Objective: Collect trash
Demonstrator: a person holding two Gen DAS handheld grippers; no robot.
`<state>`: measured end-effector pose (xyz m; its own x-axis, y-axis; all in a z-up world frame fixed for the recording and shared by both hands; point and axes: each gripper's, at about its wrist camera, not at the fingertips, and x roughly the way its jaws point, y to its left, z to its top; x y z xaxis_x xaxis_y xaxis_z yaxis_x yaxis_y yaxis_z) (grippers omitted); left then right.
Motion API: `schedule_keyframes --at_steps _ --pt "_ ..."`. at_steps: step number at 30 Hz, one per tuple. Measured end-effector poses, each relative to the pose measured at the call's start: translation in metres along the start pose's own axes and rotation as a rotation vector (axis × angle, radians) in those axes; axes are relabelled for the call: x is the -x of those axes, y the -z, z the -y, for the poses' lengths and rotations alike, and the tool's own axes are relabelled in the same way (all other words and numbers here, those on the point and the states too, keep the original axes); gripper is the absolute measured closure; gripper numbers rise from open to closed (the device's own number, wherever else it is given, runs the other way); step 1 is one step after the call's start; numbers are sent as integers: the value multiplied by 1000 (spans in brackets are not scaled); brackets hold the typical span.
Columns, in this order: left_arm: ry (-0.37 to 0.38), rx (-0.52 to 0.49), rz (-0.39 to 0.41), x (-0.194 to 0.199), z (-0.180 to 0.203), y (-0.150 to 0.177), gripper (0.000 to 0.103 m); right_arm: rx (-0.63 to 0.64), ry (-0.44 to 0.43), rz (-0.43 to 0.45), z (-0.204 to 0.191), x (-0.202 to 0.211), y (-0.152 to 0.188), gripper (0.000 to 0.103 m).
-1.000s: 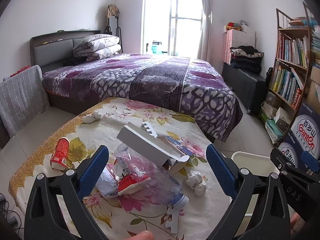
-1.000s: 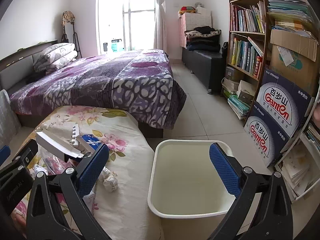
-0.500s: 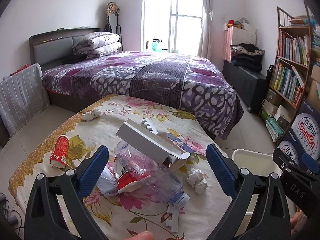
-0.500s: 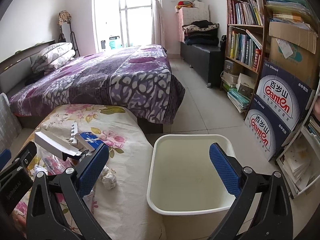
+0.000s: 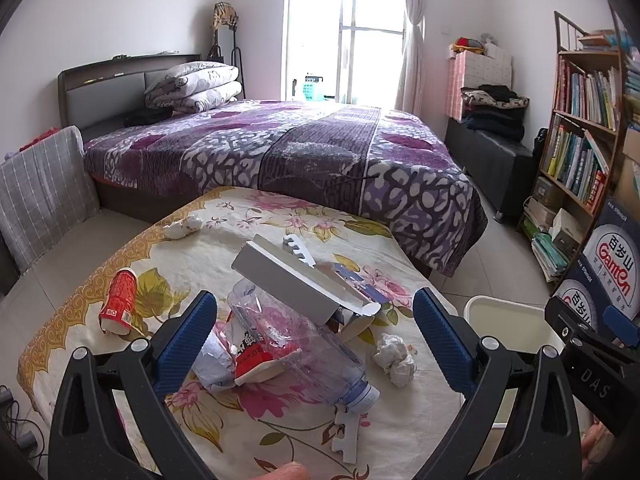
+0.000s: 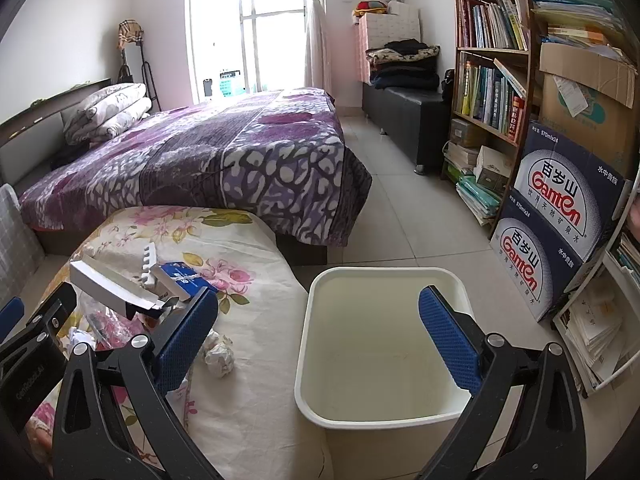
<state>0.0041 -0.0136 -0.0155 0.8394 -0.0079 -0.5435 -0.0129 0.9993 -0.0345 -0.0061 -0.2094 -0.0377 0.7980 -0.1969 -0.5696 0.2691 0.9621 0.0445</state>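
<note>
While both tools hang spread wide and empty, the left tool (image 5: 314,338) frames a crushed clear bottle (image 5: 308,344) on the desk (image 5: 240,240), cap pointing near-right; the right tool (image 6: 318,338) frames the white bin (image 6: 384,344).

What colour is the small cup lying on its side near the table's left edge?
The cup is red with a white rim, seen best in the left wrist view.

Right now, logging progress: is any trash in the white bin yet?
No, in the right wrist view the white bin shows only its bare inside.
</note>
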Motion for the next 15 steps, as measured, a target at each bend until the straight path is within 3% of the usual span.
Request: schedule_keyframes --at_steps 15 --pt "-2 3 -7 -2 -2 -1 7 5 -4 -4 -1 0 0 7"
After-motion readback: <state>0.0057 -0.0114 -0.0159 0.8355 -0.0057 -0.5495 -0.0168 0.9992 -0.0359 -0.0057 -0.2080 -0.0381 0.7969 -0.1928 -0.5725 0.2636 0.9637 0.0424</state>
